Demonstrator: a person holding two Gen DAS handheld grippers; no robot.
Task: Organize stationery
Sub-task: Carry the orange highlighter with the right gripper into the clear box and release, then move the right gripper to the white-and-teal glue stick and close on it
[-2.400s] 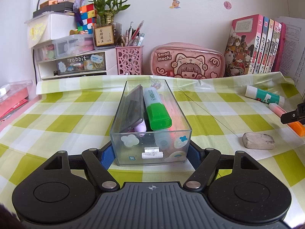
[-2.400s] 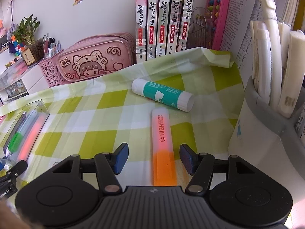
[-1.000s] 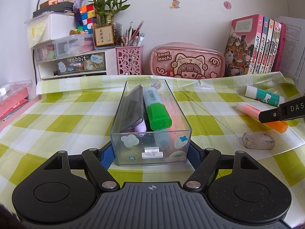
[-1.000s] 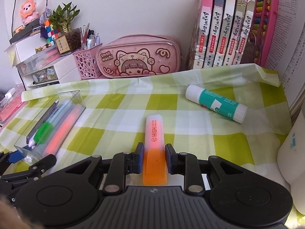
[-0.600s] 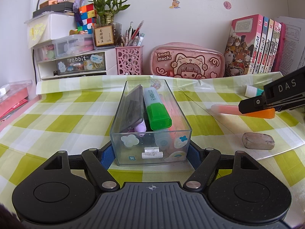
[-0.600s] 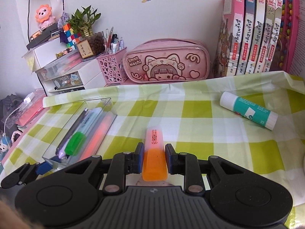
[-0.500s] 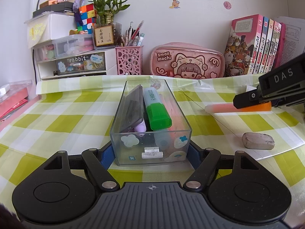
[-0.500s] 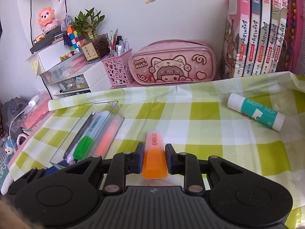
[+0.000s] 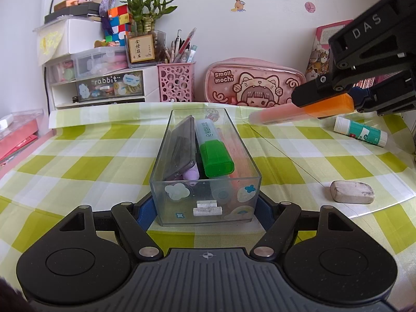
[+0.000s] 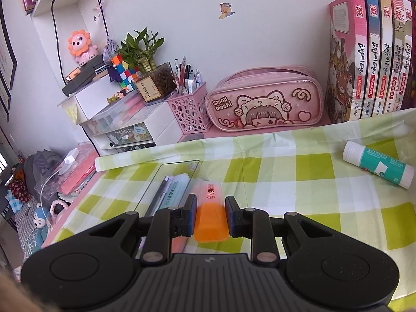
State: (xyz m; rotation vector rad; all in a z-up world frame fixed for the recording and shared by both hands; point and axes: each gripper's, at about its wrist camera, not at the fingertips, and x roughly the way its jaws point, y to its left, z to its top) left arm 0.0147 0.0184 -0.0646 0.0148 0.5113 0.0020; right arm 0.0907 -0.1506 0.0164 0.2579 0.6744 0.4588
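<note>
Orange highlighter (image 10: 210,215): clamped at its orange cap end by the right gripper (image 10: 209,218), pads tight on both sides, pale body sticking out forward. In the left wrist view it (image 9: 301,110) hangs in the air, up and to the right of the clear box (image 9: 205,166), not yet over the opening. Left gripper (image 9: 205,209) is closed on the near end of the clear box, one pad on each side wall, pinning it on the counter (image 9: 78,161).

Box is already part full: dark flat case (image 9: 182,148) leaning on the left wall, green highlighter (image 9: 212,150) in the middle, purple-tipped pen (image 9: 192,174) low down, another pinkish marker along the right.

Judgement for doing this step well: bring the highlighter over the right side of the box where the free slot looks to be, line its long axis up with the box length, lower the tip in first, release only once it is below the rim. Keep the left grip firm so the box won't slide. Risk: crosswise drop lands on the green highlighter or bridges the rim.

Farther right on the counter, untidied: eraser (image 9: 352,192), glue stick (image 9: 360,131). Pink pencil case (image 9: 252,85) at the back by the wall.
</note>
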